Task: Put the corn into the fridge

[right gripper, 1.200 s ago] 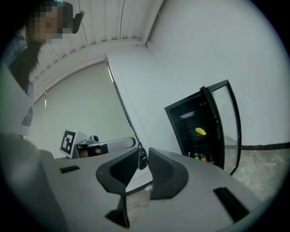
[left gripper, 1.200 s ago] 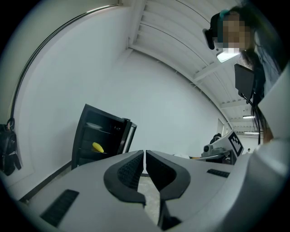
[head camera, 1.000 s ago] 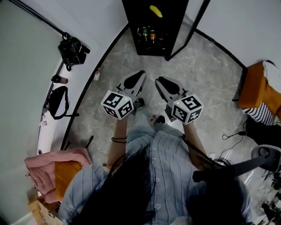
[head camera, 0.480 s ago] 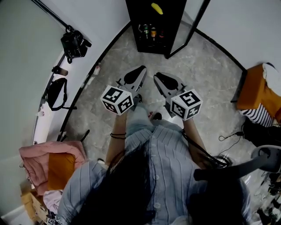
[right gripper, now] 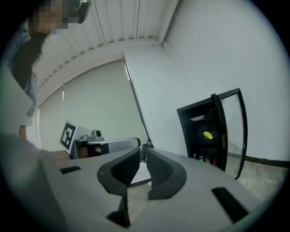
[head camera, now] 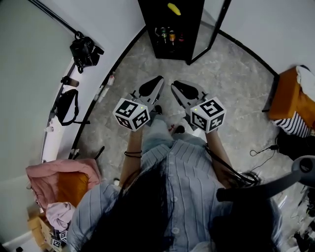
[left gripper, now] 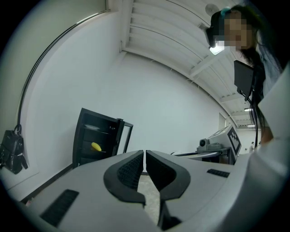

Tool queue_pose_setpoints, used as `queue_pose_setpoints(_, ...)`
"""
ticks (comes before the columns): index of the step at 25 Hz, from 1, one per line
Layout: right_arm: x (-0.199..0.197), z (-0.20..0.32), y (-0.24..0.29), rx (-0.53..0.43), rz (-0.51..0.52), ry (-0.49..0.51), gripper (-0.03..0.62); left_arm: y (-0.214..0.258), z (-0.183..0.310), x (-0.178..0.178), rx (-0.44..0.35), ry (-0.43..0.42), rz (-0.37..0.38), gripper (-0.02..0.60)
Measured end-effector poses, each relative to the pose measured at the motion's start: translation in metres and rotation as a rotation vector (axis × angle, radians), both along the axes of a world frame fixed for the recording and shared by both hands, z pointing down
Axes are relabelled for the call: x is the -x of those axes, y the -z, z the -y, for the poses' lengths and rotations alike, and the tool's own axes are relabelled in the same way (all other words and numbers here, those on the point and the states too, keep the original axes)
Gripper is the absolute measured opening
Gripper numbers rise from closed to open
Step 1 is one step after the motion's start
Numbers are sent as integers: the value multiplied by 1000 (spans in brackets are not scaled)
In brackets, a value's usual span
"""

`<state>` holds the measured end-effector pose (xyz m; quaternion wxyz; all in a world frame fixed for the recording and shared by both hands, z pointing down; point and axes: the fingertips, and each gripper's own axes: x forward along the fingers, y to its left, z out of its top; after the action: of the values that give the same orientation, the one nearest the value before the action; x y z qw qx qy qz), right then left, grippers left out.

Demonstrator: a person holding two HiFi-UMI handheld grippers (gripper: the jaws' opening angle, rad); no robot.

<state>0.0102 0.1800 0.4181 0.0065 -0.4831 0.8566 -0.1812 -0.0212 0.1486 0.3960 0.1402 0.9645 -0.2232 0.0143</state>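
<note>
The yellow corn (head camera: 173,9) lies on a shelf inside the black fridge (head camera: 189,29), whose glass door (head camera: 212,30) stands open to the right. Both grippers are held side by side in front of the person, well short of the fridge. My left gripper (head camera: 156,80) is shut with nothing between its jaws. My right gripper (head camera: 176,86) is shut and empty too. In the left gripper view the corn (left gripper: 96,146) shows in the fridge (left gripper: 86,129) beyond the shut left gripper (left gripper: 144,154). In the right gripper view the corn (right gripper: 208,135) sits right of the right gripper (right gripper: 142,152).
Bottles (head camera: 167,36) stand on the fridge's lower shelf. A camera bag (head camera: 84,49) and a black bag (head camera: 64,110) lie by the curved white backdrop at left. Pink cloth (head camera: 56,174) lies at lower left. An orange seat (head camera: 285,98) and cables (head camera: 261,147) are at right.
Both grippers have drifted a little up the picture, toward the fridge. The corn has stayed on its shelf.
</note>
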Motion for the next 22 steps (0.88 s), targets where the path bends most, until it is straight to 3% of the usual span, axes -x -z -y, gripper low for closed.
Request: queue_pose_setpoints(22,5,6,-3,12,-32,14,52,1,3,-1,-11,-13,18,8)
